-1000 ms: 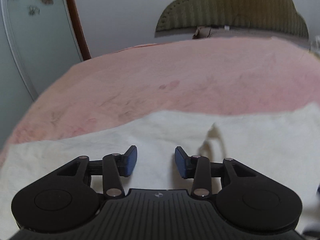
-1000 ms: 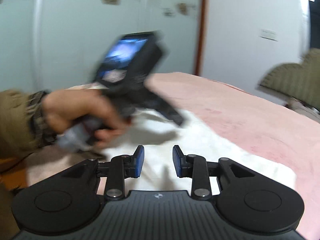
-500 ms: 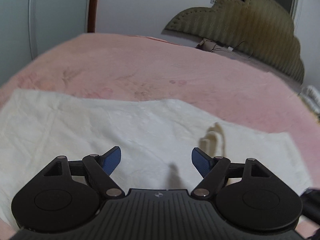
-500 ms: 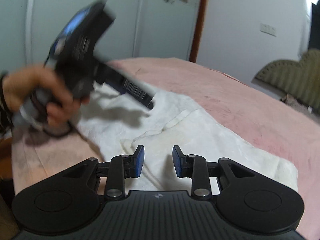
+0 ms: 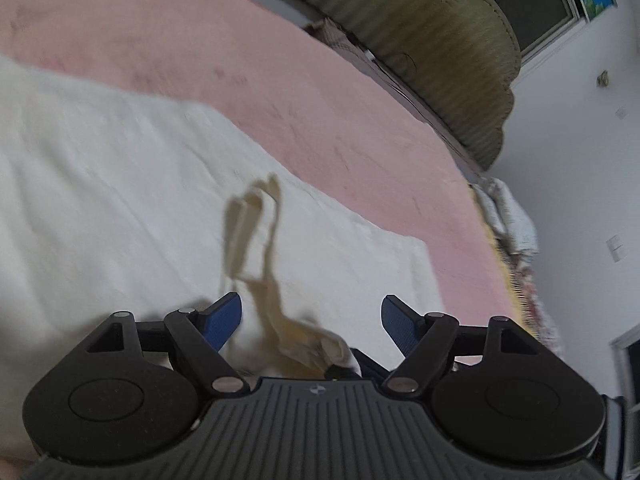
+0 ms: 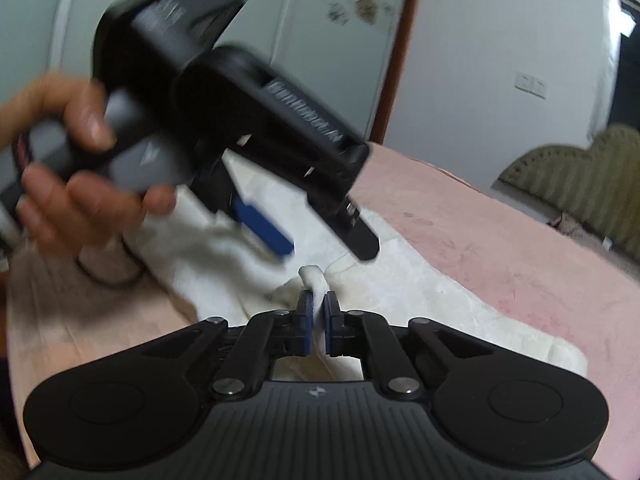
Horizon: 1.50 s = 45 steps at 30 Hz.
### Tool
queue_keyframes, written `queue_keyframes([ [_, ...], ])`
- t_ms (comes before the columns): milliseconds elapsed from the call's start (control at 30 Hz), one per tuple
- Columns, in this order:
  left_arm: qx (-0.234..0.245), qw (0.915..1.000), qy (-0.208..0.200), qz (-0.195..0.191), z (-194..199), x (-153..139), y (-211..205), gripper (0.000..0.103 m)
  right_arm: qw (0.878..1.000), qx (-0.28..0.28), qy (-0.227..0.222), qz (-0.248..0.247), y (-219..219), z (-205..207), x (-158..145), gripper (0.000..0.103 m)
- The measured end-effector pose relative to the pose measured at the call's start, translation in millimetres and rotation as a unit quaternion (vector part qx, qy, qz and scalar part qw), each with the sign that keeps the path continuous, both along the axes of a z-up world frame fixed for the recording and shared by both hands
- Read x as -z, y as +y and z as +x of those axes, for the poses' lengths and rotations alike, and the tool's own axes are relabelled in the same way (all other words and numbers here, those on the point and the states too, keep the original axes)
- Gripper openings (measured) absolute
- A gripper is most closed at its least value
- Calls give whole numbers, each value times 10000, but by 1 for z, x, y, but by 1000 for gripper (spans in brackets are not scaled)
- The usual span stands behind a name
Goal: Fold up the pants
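White pants (image 5: 120, 184) lie spread flat on a pink bed (image 5: 280, 80), with a beige drawstring (image 5: 256, 232) lying on them. My left gripper (image 5: 312, 318) is open wide, low over the pants' edge near the drawstring end. In the right wrist view the left gripper (image 6: 324, 246) hovers just above the pants (image 6: 420, 292), held by a hand (image 6: 80, 160). My right gripper (image 6: 319, 314) is shut on a pinched-up fold of the white fabric (image 6: 314, 280) at the pants' edge.
An olive padded headboard (image 5: 440, 48) stands at the far end of the bed. A folded patterned cloth (image 5: 508, 216) lies at the bed's right side. A wall with a wooden door frame (image 6: 404, 40) is behind.
My right gripper has closed on a fold of the pants. My left gripper has swung right and dropped toward the same spot, staying open.
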<state>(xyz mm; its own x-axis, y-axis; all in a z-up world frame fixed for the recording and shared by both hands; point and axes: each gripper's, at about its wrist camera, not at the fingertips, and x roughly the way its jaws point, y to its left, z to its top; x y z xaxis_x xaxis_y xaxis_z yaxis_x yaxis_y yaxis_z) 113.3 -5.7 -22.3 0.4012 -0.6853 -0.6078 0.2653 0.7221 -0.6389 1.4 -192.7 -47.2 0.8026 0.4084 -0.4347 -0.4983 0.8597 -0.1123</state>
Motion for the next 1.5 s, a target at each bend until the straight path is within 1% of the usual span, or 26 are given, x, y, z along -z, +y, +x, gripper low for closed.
queue_keyframes([
  [67, -130, 9999, 104, 46, 3, 5, -4, 72, 9993, 28, 91, 349, -11, 0, -6, 6],
  [100, -217, 9997, 114, 44, 4, 7, -6, 59, 9987, 23, 143, 485, -15, 0, -9, 6],
  [133, -258, 9996, 122, -4, 4, 8, -7, 42, 9980, 18, 180, 603, -19, 0, -10, 6],
  [200, -274, 9996, 99, -54, 5, 8, -7, 24, 9966, 14, 240, 785, -22, -1, -12, 6],
  [233, -298, 9996, 31, -9, 4, 7, -8, 10, 9961, 18, 255, 846, -23, 0, -12, 6],
  [267, -343, 9994, -66, 27, 2, 4, -6, 3, 9956, 19, 260, 898, -23, 0, -12, 6],
  [300, -378, 9992, -140, 84, 1, 2, -4, 1, 9951, 7, 268, 949, -23, 1, -13, 6],
  [467, -399, 9957, -622, 563, -12, -5, 0, 1, 9941, -111, 334, 1026, -16, 9, -7, 6],
  [533, -370, 9943, -620, 779, -12, 1, -3, 1, 9946, -130, 376, 956, -12, 12, -2, 6],
  [600, -343, 9940, -491, 911, -10, 12, -5, 1, 9926, -2, 638, 1037, -11, 19, 5, 6],
  [667, -325, 9936, -544, 934, -11, 14, -5, 1, 9877, -71, 1003, 1198, -17, 24, 8, 7],
  [767, -300, 9917, -680, 1049, -14, 11, -5, 2, 9854, -151, 780, 1504, -41, 15, -10, 8],
  [833, -313, 9906, -736, 1112, -17, 12, -7, 2, 9847, 279, 634, 1598, -61, 16, -19, 8],
  [900, -325, 9882, -842, 1237, -21, 12, -9, 4, 9869, 704, 675, 1287, -69, 23, -15, 8],
  [933, -347, 9869, -899, 1298, -23, 10, -9, 6, 9867, 770, 847, 1153, -69, 26, -9, 8],
  [967, -376, 9853, -962, 1363, -26, 8, -9, 7, 9858, 691, 1137, 1022, -66, 30, 0, 9],
  [1000, -412, 9828, -1053, 1457, -29, 4, -8, 15, 9864, 573, 1311, 809, -58, 30, 8, 8],
  [1067, -495, 9760, -1276, 1693, -33, -2, -6, 16, 9917, 686, 943, 541, -46, 22, 8, 9],
  [1100, -505, 9718, -1369, 1851, -34, -4, -6, 16, 9925, 677, 838, 571, -42, 21, 4, 9],
  [1167, -544, 9697, -1398, 1929, -36, -7, 0, 17, 9926, 565, 717, 797, -36, 23, -1, 9],
  [1200, -619, 9695, -1399, 1915, -37, -8, 6, 21, 9924, 452, 765, 847, -30, 27, -1, 9],
  [1267, -866, 9655, -1443, 1988, -40, -12, 21, 32, 9944, 260, 815, 618, -15, 35, 2, 9],
  [1333, -1123, 9560, -1560, 2215, -45, -14, 37, 50, 9977, 96, 671, 4, 5, 36, 7, 9],
  [1367, -1272, 9486, -1610, 2409, -47, -15, 45, 54, 9984, 80, 537, -153, 9, 35, 7, 9],
  [1433, -1495, 9344, -1701, 2748, -51, -14, 58, 68, 9983, 169, 551, 101, 6, 38, 4, 9],
  [1500, -1469, 9239, -1697, 3098, -55, -9, 66, 71, 9965, 155, 703, 421, -1, 44, 4, 9],
])
